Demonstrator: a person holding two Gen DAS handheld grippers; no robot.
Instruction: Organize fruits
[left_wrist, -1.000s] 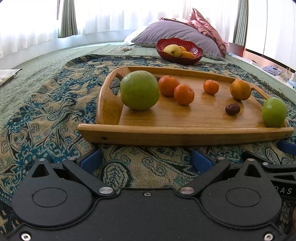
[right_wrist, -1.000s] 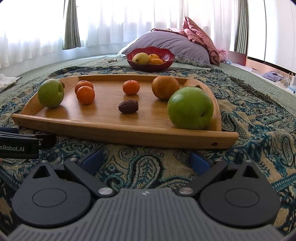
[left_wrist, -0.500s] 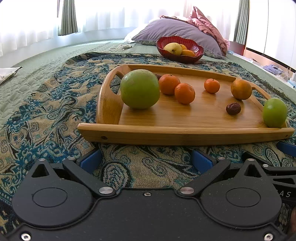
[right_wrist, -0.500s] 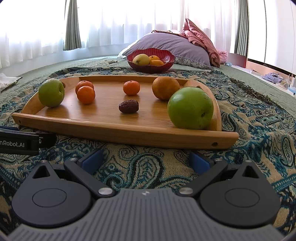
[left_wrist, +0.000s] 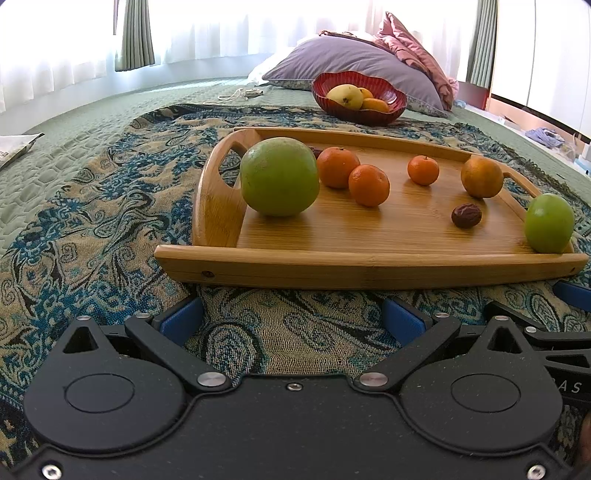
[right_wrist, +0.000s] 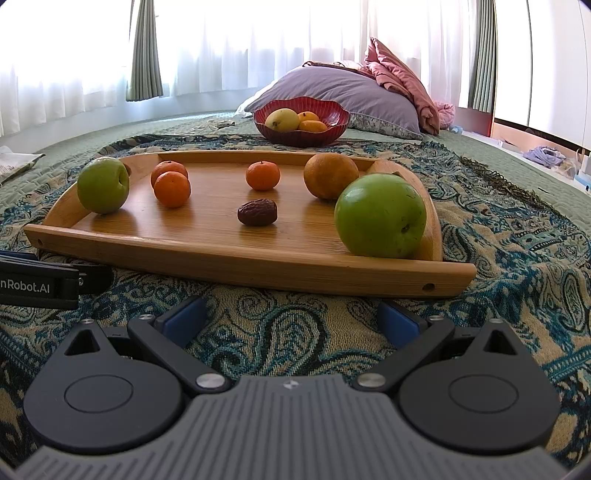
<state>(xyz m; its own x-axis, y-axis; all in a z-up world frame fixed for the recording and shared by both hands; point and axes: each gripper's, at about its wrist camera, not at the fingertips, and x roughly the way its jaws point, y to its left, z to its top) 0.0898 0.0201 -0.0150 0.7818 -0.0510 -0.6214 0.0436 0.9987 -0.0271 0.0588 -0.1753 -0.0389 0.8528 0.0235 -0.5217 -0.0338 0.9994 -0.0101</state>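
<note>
Both cameras are sitting slightly higher than a second ago, the fruit unmoved. The left gripper (left_wrist: 291, 317) and right gripper (right_wrist: 291, 315) are hovering low over the patterned bedspread (right_wrist: 517, 236), jaws spread wide and empty. The wooden tray (right_wrist: 221, 258) is carrying two green apples, four oranges and one date (right_wrist: 257, 212); the red bowl (right_wrist: 301, 136) behind is holding more fruit. Only the right view is showing the left gripper's side.

Tray (right_wrist: 258, 266) front rim low — open approach above; green apples (right_wrist: 380, 216) block both near corners.
</note>
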